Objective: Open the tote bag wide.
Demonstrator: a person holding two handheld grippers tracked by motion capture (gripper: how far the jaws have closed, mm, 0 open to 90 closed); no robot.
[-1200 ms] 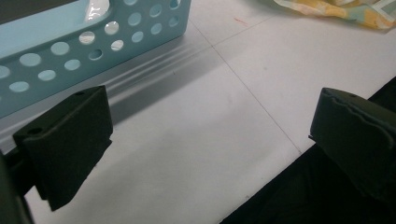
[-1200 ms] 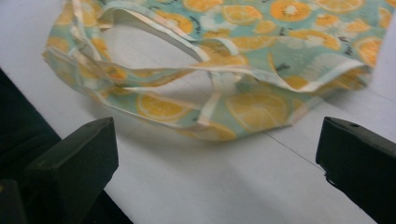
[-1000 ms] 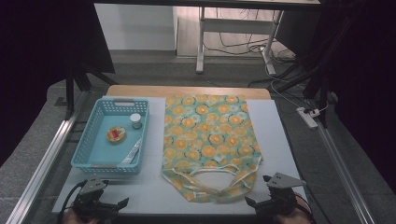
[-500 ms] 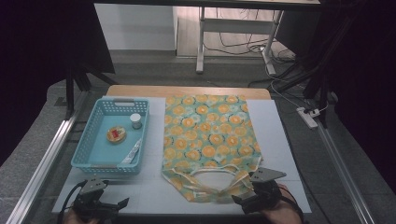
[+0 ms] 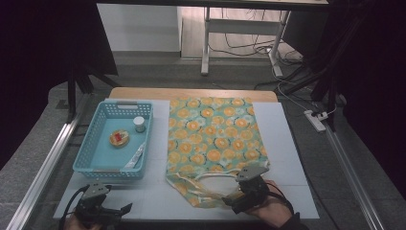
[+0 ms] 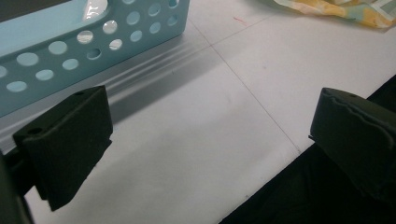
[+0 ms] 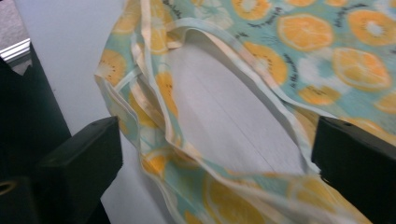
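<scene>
White counter (image 5: 292,143), dim room behind. Fruit-print bag (image 5: 213,136) lying flat mid-counter, handles toward the near edge. Right hand-held gripper (image 5: 238,199) wide open, just started closing around a handle loop; better to pinch both layers squarely. Left hand-held gripper (image 5: 117,211) open, idle.

An orange-slice print bag (image 5: 213,139) lies flat on the table (handles (image 5: 203,184) nearest the person).

The white surface (image 5: 287,143) has a wooden edge (image 5: 191,92) at its far side and metal rails (image 5: 48,158) along both flanks. Grey carpet floor (image 5: 230,79) lies beyond it. Farther back stands a white wall panel (image 5: 139,28) and a table frame with white legs (image 5: 206,43); black cables (image 5: 244,45) trail beneath it. A white power strip (image 5: 316,120) lies on the floor at right. The sides of the room are dark.
</scene>
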